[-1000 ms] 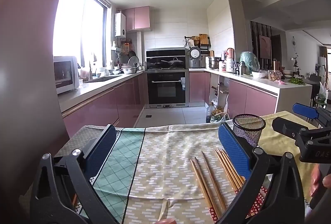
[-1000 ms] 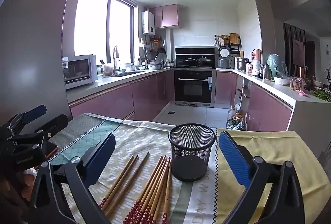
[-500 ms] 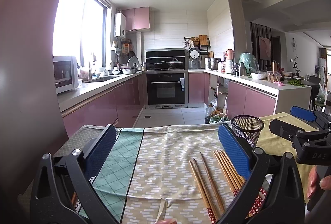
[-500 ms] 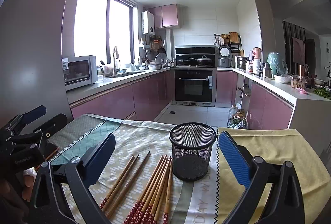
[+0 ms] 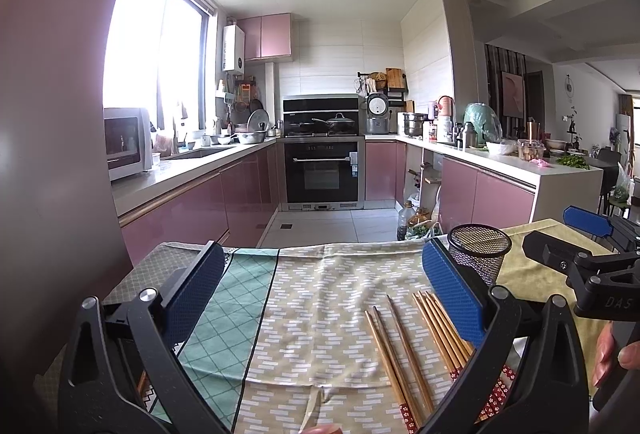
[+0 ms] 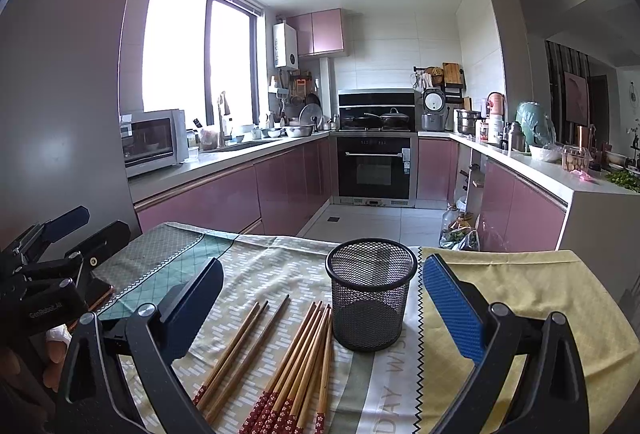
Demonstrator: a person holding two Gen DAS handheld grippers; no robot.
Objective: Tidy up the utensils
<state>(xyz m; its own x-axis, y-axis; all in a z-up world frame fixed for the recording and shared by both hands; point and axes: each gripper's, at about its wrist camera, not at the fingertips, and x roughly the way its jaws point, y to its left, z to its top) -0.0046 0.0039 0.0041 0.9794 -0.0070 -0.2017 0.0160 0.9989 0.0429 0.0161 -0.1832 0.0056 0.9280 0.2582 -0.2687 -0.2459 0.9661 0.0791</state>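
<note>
One black mesh cup (image 6: pixel 371 294) stands upright mid-surface on the cloth (image 6: pixel 260 266). Beside it lie ten or so chopsticks (image 6: pixel 296 362): three apart, the rest bunched. Both left tongs (image 5: pixel 320 298) and right tongs (image 6: pixel 322 308) hover spread apart, holding nothing.

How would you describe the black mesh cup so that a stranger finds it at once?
Look at the table with the patterned cloth in front of the pink kitchen. On it, just right of the chopsticks, stands the mesh cup. It is the only upright thing there: round, black, see-through and empty.
</note>
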